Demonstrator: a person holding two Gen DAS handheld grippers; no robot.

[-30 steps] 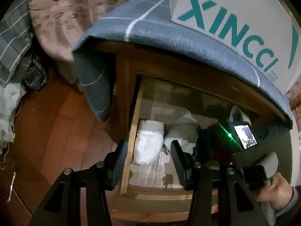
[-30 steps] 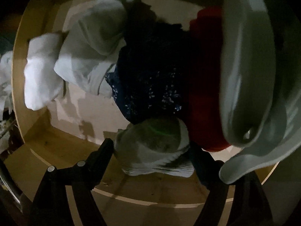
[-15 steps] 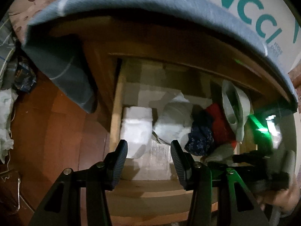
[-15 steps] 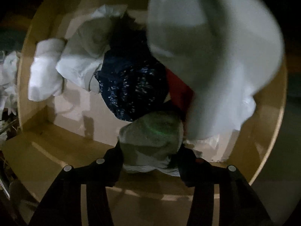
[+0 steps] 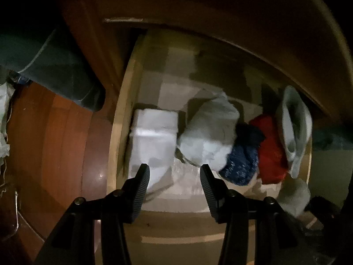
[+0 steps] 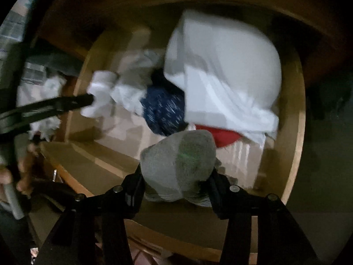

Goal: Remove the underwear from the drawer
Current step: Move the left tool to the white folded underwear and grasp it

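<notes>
The wooden drawer (image 5: 119,132) stands pulled out with several pieces of underwear in it. My right gripper (image 6: 176,176) is shut on a grey rolled garment (image 6: 178,154), raised over the front of the drawer. That grey roll also shows at the lower right in the left wrist view (image 5: 293,196). My left gripper (image 5: 174,176) hangs open and bare above the drawer's left part. It is over a white folded piece (image 5: 152,137) and a pale bundle (image 5: 209,128). A blue patterned piece (image 5: 240,163) and a red one (image 5: 271,152) lie further right.
A large white garment (image 6: 225,70) drapes over the drawer's right side. The cabinet top (image 5: 242,22) overhangs the back of the drawer. A dark cloth (image 5: 55,70) hangs at the left above the red-brown wooden floor (image 5: 55,154). A hand (image 6: 22,172) holds the left tool.
My right gripper closed on the grey roll and lifted it toward the drawer's front. My left gripper came down closer over the drawer's left side.
</notes>
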